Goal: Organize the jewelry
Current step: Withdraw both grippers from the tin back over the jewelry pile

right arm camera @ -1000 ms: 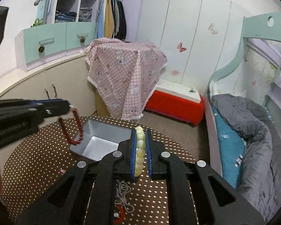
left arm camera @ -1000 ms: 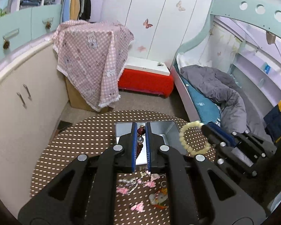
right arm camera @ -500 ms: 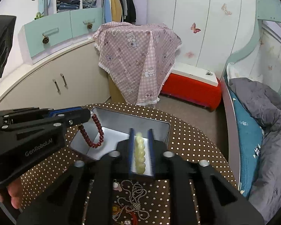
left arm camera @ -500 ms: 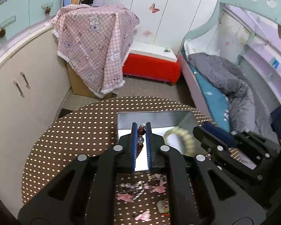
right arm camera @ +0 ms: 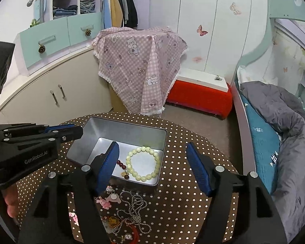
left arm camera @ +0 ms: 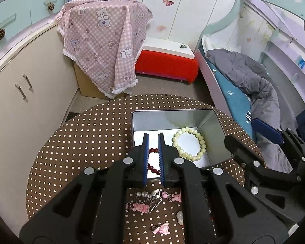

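A silver metal tin (left arm camera: 217, 128) (right arm camera: 103, 128) sits open on the round dotted table (left arm camera: 81, 142). A pale green bead bracelet (left arm camera: 190, 144) (right arm camera: 143, 163) lies flat inside it. A dark red bead bracelet (left arm camera: 153, 160) (right arm camera: 122, 165) lies in the tin beside it. My left gripper (left arm camera: 152, 142) hangs over the tin with its jaws slightly apart and nothing clamped between them. My right gripper (right arm camera: 152, 160) is wide open above the tin's near edge.
Loose jewelry lies on the table in front of the tin: pink bear charms (left arm camera: 139, 207), a silver chain (right arm camera: 136, 209) and a red-corded pendant (right arm camera: 113, 223). Cabinets stand to the left and a bed (right arm camera: 274, 132) to the right.
Both grippers came down over the tin and opened. The green bracelet left my right gripper and the red bracelet left my left gripper; both now lie in the tin.
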`<state>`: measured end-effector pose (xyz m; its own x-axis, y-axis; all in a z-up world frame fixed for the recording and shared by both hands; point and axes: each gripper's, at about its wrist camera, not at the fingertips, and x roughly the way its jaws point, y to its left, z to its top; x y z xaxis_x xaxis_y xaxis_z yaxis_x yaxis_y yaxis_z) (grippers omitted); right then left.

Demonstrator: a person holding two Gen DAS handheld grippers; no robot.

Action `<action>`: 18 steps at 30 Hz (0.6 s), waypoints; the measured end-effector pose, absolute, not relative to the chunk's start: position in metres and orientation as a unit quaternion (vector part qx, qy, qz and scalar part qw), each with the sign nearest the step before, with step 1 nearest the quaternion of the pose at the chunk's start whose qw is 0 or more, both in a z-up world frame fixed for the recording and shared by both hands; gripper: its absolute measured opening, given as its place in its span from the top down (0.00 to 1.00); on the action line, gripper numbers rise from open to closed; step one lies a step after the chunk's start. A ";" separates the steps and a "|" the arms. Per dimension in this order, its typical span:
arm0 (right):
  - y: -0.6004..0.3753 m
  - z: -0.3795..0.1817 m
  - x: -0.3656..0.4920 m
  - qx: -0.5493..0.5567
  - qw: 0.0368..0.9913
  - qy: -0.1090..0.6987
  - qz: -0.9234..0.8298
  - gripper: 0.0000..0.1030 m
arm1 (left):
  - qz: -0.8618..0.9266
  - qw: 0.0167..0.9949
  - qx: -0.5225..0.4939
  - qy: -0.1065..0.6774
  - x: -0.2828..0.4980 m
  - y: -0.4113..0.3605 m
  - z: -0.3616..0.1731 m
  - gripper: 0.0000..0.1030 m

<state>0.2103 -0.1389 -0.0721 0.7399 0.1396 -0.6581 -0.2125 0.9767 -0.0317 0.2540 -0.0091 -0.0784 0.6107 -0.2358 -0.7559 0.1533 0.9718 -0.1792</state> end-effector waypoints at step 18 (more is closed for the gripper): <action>-0.156 -0.073 0.187 -0.044 0.936 0.340 0.074 0.14 | -0.080 0.913 -0.044 0.397 0.222 0.009 -0.073 0.20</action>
